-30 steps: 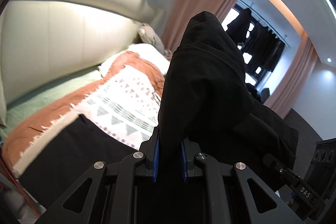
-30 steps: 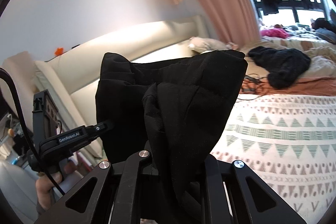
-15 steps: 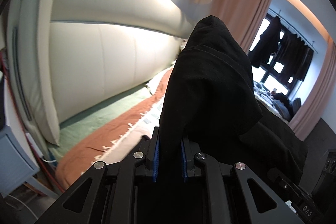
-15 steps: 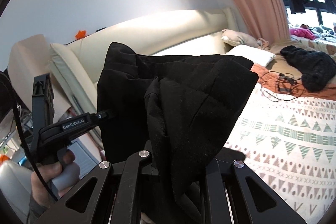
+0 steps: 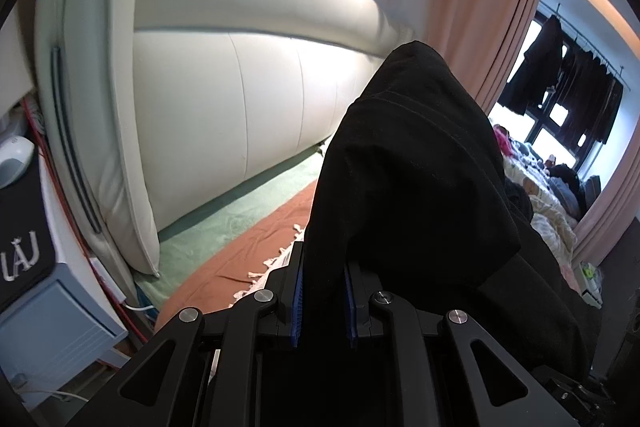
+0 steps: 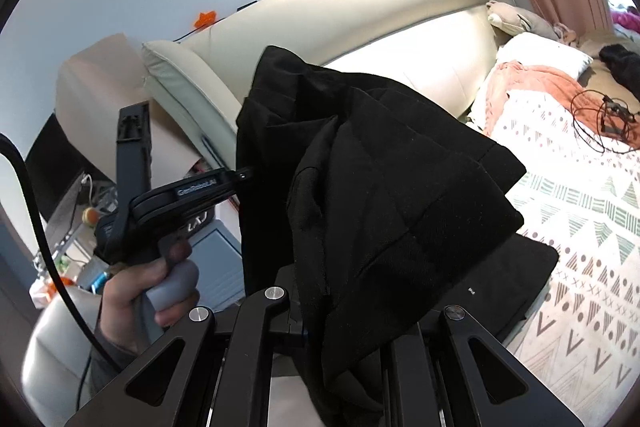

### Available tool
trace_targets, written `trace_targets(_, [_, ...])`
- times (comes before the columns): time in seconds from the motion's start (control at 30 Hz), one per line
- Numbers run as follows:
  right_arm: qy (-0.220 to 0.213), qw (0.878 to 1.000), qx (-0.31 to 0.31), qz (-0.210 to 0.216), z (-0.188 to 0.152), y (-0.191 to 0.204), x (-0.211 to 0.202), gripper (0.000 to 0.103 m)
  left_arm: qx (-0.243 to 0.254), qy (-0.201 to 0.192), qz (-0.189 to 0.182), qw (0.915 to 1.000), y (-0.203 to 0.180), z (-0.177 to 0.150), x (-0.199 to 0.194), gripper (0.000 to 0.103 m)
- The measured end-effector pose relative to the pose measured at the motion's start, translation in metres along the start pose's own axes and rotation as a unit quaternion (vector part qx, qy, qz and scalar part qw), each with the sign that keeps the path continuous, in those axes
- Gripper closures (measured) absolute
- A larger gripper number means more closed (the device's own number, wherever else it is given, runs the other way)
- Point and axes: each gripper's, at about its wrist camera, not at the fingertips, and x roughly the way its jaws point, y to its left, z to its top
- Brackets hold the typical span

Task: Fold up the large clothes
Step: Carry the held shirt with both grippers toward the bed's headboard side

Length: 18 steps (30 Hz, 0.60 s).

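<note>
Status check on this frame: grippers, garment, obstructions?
Left gripper shut on black garment. Right gripper shut on same garment, bunched, held above patterned bedspread. Nothing in the way seen.

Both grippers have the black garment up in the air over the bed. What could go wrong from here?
1. The black garment hangs bunched between the left gripper and the right gripper, so it may land creased instead of flat.
2. The right gripper's pads are buried in cloth; it may be pinching several layers, and one could slip free.
3. A black cable lies loose on the patterned blanket and could snag if the garment is spread that far.
</note>
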Motion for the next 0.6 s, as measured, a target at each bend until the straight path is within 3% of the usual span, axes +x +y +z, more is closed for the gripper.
trace_targets(0.3, [0.055,0.997,0.055,-0.027,-0.003,-0.082,0.049,0.091,0.008,0.071,0.009,0.9974,-0.007,-0.009,0.111,0.086])
trace_targets(0.6, [0.077,0.991,0.091,-0.056,-0.005,-0.151,0.085,0.091,0.016,0.105,0.029,0.9940,-0.015,-0.011,0.176,0.086])
